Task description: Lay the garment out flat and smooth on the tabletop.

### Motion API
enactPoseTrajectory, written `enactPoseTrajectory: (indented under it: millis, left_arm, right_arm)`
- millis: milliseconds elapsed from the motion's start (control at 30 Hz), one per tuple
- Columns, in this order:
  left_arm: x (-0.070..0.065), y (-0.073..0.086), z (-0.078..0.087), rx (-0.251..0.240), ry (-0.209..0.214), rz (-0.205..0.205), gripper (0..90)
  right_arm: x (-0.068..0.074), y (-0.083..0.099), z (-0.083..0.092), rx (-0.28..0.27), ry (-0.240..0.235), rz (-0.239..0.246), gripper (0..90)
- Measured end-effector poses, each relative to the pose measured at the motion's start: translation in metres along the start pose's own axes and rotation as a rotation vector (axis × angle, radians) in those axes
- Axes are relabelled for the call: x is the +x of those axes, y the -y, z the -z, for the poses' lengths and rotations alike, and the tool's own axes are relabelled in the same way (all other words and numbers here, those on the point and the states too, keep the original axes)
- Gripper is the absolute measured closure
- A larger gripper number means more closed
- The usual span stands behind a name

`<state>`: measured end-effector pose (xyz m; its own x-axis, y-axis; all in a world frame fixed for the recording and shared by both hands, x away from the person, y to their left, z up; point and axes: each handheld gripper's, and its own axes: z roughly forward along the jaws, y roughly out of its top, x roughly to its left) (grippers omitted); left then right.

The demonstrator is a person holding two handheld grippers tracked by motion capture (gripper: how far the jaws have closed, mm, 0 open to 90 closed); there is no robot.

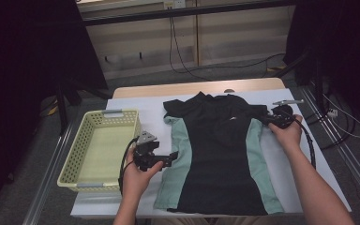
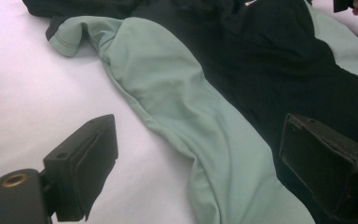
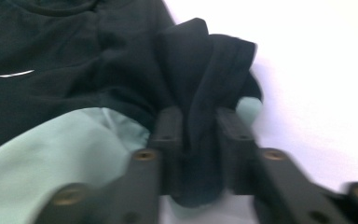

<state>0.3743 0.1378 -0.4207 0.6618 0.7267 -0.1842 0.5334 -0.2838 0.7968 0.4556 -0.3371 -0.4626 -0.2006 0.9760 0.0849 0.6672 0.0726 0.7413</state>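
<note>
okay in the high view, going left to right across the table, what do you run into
yellow basket → left gripper → black and green shirt → right gripper, its jaws pinching the shirt's sleeve

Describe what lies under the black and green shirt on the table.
The shirt lies flat on a white cloth that covers the table. Whatever sits directly beneath the shirt is hidden by its fabric.

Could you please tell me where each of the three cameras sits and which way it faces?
High view: above the person's side, looking forward and down at the shirt, basket, both forearms.
Left gripper view: on the left tool, facing the shirt's green side panel; jaws apart.
Right gripper view: on the right tool, jaws pinching the black sleeve.
All three share the shirt.
</note>
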Motion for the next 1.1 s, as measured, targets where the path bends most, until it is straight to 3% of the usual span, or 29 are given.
enactPoseTrajectory:
  millis: [200,333,400,633,700,833,967,1033,1100]
  left_arm:
    - [0.000,-0.001,0.001,-0.002,0.002,-0.004,11.8]
    - [0.000,-0.002,0.002,-0.003,0.003,-0.011,12.0]
    - [-0.001,-0.002,0.002,-0.003,0.002,-0.010,12.0]
    - [-0.006,-0.004,-0.001,0.002,0.009,-0.029,12.0]
    - [-0.007,-0.005,-0.002,0.004,0.014,-0.033,12.0]
    - [-0.008,-0.005,-0.005,0.009,0.018,-0.039,12.0]
    - [-0.009,-0.006,-0.006,0.012,0.020,-0.041,12.1]
    - [-0.008,-0.006,-0.005,0.013,0.018,-0.044,12.1]
    - [-0.008,-0.006,-0.004,0.012,0.020,-0.044,12.1]
  right_arm:
    - [-0.001,-0.005,0.010,-0.019,-0.017,-0.014,84.4]
    - [0.004,-0.013,0.027,-0.078,-0.030,-0.011,84.7]
    - [0.012,-0.018,0.035,-0.107,-0.065,-0.011,84.7]
    - [0.061,-0.022,0.038,-0.113,-0.161,0.119,84.5]
    - [0.079,-0.019,0.033,-0.096,-0.166,0.179,83.9]
    - [0.101,-0.012,0.022,-0.078,-0.153,0.248,81.8]
    - [0.107,-0.008,0.018,-0.099,-0.192,0.226,78.5]
    - [0.108,-0.009,0.019,-0.100,-0.185,0.248,78.7]
    - [0.105,-0.010,0.022,-0.095,-0.204,0.237,77.9]
